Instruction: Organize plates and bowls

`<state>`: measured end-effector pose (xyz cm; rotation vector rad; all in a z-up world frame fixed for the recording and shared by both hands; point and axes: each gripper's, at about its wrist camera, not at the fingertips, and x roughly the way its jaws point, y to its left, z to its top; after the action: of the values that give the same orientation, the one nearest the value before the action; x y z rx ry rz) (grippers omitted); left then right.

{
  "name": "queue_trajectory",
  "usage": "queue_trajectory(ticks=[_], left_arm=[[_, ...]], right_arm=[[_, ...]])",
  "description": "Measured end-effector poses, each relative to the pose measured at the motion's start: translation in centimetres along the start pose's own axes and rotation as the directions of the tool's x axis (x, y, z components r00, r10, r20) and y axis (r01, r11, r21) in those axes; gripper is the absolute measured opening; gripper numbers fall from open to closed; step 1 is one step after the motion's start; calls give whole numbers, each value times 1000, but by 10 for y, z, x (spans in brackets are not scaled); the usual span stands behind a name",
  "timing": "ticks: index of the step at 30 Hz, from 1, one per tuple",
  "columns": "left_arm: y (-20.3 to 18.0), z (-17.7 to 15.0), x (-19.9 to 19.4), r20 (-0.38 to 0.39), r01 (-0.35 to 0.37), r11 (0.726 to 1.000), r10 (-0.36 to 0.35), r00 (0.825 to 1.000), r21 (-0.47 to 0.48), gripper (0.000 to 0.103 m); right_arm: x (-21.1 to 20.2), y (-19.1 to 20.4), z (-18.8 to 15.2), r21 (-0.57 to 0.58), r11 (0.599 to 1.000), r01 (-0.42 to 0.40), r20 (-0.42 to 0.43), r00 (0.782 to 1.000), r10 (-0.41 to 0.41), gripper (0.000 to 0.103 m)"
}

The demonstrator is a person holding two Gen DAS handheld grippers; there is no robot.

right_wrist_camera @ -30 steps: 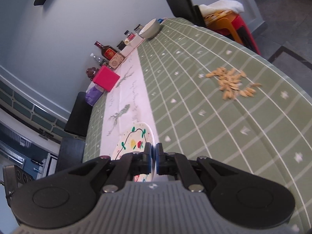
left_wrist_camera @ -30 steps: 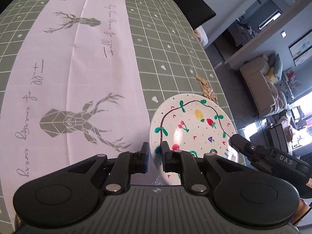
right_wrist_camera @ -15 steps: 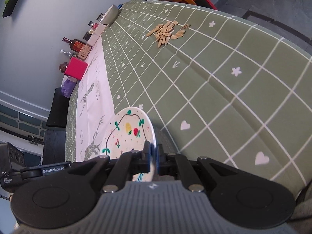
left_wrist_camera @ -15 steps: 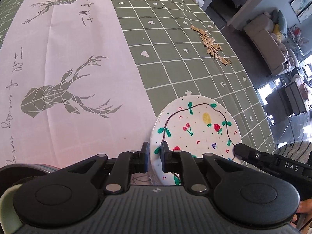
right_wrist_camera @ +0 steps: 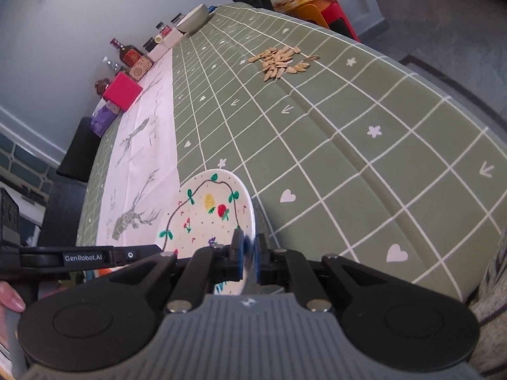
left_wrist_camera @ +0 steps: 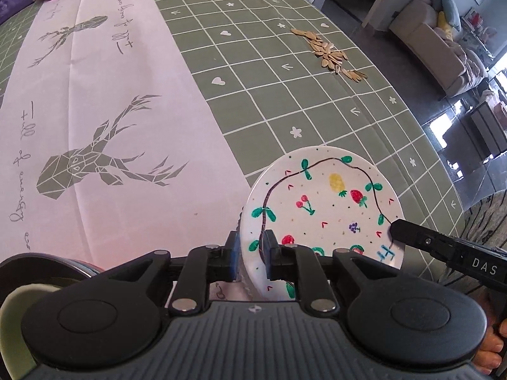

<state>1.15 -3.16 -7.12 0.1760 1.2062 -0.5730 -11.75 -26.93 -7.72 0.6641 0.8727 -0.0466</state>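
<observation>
Painted plate [left_wrist_camera: 323, 209] sits at the near edge of the table [left_wrist_camera: 285, 101], half on the green check cloth, half by the white deer runner [left_wrist_camera: 104, 101], held up at both rims. Plate looks slightly lifted/tilted; can't tell if its far rim touches the cloth.

L gripper [left_wrist_camera: 251, 255]: jaws opening right now, plate's left rim is between the pads but there's a visible gap on the outer side, so no firm pinch. R gripper [right_wrist_camera: 248, 253]: nearly closed, pads clamped on the plate's right rim, blue pad lining pressed to the edge.

So weight is basically on the R side as L lets go.

Doing it well, my read:
- keep R pinch tight + wrist level, a one-side hold on a rim wants to pivot.
- L should clear outward sideways, not up, so it doesn't flick the rim.
- dark bowl-ish rim [left_wrist_camera: 47, 264] at lower left of L view is prob. a stack target; can't confirm.
- steer clear of the seed pile [left_wrist_camera: 329, 53] farther up the cloth; it's well apart.
</observation>
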Motion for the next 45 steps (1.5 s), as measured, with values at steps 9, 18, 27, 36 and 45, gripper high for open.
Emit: queue_trajectory(ticks=[9,18,27,36,45], left_arm=[[-14,-8,-3,34,-41,995,38,999,91,34],[-26,-14,-9,70,-56,985,45,997,163,38],[-27,-15,-29,147,-113,980,90,985,162,39],[-33,-25,-94,342,-209,973,164,925,101,44],[-7,-53,-153,491,-237,969,239,838,-67,49]], right_arm=[[-1,18,-9,-138,988,66,33,998,-62,8],[-8,26,-14,-199,969,150,82,987,-136,13],[-16,26,-12,-210,966,154,127,983,-129,25],[-33,40,-6,-212,975,67,161,986,-33,38],[-47,81,-1,-262,965,-34,181,980,84,47]])
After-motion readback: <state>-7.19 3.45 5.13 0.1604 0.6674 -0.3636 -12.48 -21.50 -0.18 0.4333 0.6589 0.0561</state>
